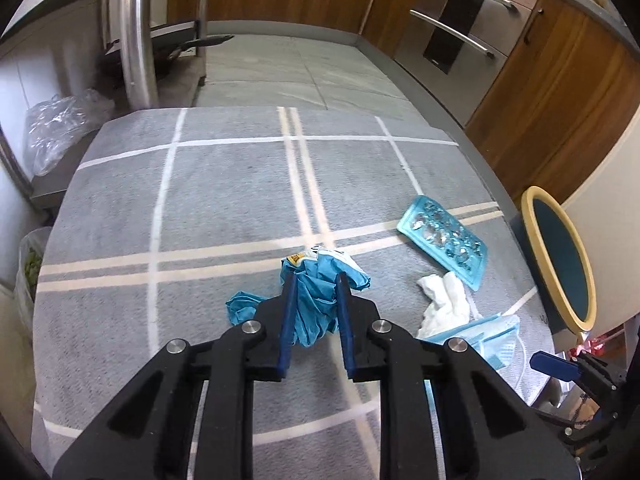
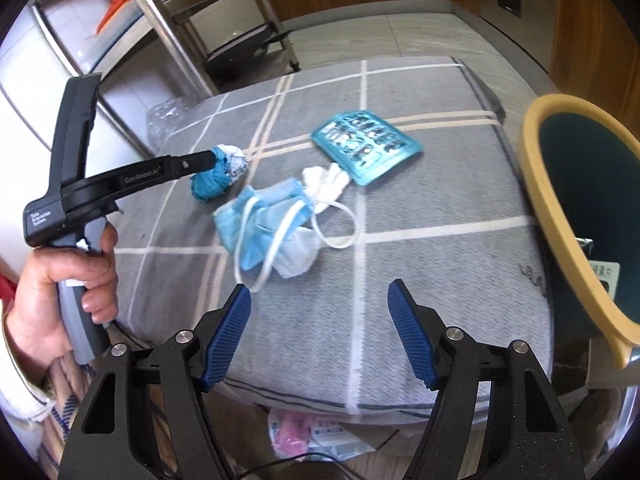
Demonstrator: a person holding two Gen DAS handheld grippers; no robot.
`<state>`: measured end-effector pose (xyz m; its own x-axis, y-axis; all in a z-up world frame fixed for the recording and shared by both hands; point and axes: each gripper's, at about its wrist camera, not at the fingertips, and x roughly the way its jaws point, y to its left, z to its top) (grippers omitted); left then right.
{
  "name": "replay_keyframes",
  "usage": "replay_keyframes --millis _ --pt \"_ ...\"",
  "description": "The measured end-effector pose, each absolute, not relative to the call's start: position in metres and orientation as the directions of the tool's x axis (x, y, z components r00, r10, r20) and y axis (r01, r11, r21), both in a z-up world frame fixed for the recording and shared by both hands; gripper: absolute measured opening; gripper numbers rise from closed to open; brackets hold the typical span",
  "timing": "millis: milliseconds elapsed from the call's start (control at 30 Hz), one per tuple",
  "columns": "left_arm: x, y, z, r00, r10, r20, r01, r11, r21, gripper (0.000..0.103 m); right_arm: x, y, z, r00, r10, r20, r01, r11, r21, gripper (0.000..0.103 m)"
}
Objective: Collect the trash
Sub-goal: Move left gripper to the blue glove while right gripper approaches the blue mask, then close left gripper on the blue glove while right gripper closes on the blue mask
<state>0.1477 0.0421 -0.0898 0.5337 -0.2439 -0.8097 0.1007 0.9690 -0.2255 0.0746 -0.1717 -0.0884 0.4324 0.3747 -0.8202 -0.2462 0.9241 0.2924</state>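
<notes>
A crumpled blue wrapper (image 1: 316,308) with a white and yellow corner lies on the grey checked cloth (image 1: 200,200), and my left gripper (image 1: 316,278) is shut on it. The right wrist view shows the same grip, the wrapper (image 2: 212,186) at the left gripper's tip (image 2: 210,160), with a hand (image 2: 68,272) on the handle. My right gripper (image 2: 319,286) hangs open over the cloth's near edge, nothing between its fingers. Beyond it lie a blue face mask (image 2: 260,228), a white tissue (image 2: 324,178) and a teal blister pack (image 2: 366,146). A yellow-rimmed dark bin (image 2: 536,184) stands at the right.
A steel rack (image 2: 168,28) with a pan stands behind the table, and a clear plastic bag (image 1: 56,128) sits beside it. Wooden cabinets and steel oven drawers (image 1: 460,32) line the far right. Packets lie on the floor under the near edge (image 2: 320,432).
</notes>
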Motion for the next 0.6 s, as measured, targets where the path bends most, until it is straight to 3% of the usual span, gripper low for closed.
replay_keyframes --millis 67,200,333,433,500,600 --pt "0.147 0.044 -0.09 0.536 -0.238 -0.81 0.092 0.97 -0.224 0.021 0.077 -0.167 -0.086 0.433 0.39 -0.813 -0.253 0.918 0.306 0.072" --pt "0.149 0.042 -0.094 0.531 -0.216 -0.82 0.08 0.976 -0.205 0.038 0.089 -0.158 -0.083 0.441 0.422 -0.792 -0.249 0.905 0.344 0.072" --pt "0.15 0.04 -0.096 0.526 -0.22 -0.822 0.089 0.975 -0.205 0.041 0.108 -0.147 -0.086 0.434 0.438 -0.787 -0.222 0.899 0.378 0.066" --pt "0.15 0.037 -0.099 0.519 -0.225 -0.824 0.105 0.974 -0.2 0.042 0.118 -0.139 -0.092 0.416 0.436 -0.798 -0.203 0.9 0.386 0.05" --pt "0.149 0.035 -0.099 0.52 -0.22 -0.825 0.112 0.976 -0.189 0.045 0.122 -0.136 -0.094 0.405 0.443 -0.8 -0.2 0.897 0.395 0.032" --pt "0.15 0.033 -0.101 0.518 -0.21 -0.829 0.12 0.978 -0.173 0.045 0.122 -0.133 -0.092 0.402 0.465 -0.789 -0.213 0.886 0.413 0.015"
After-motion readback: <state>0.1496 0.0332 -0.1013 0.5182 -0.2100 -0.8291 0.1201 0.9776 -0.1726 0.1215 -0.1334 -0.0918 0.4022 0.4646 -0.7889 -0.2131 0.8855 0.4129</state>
